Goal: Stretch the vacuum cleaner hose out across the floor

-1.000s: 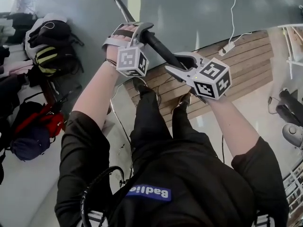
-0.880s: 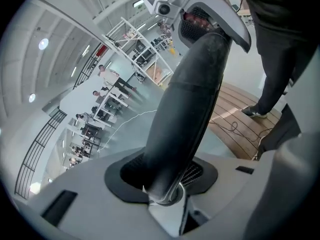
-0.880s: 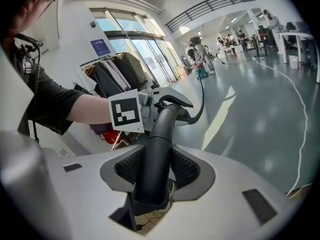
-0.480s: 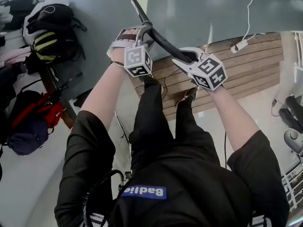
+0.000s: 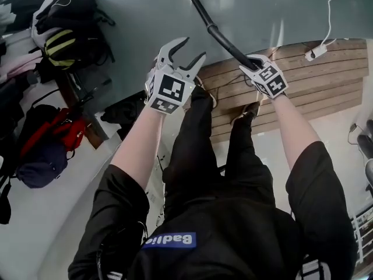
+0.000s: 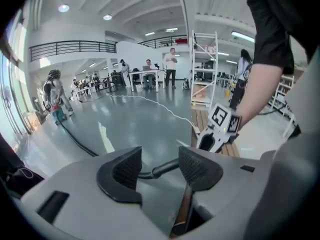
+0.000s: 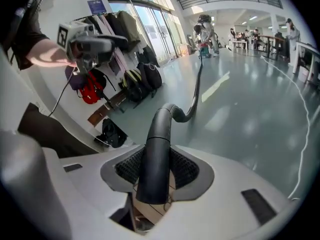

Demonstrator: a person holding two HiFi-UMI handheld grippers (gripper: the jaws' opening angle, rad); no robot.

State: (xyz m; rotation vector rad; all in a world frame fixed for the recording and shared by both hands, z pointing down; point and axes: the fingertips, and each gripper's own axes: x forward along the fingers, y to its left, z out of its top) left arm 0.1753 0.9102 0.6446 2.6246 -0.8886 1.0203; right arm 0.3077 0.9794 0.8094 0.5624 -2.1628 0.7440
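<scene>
Ahead of the right gripper the grey floor is open; only the hose crosses it. Below the gripper is a wooden platform, to its right a white cable, and far to its left some bags.

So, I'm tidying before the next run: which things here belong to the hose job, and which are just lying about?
Job in hand:
- vacuum hose, clamped in the right claw
- left claw, jaws just opened, nothing between them

Lying about:
- backpacks by the wall
- red bag
- white power strip
- wooden decking
</scene>
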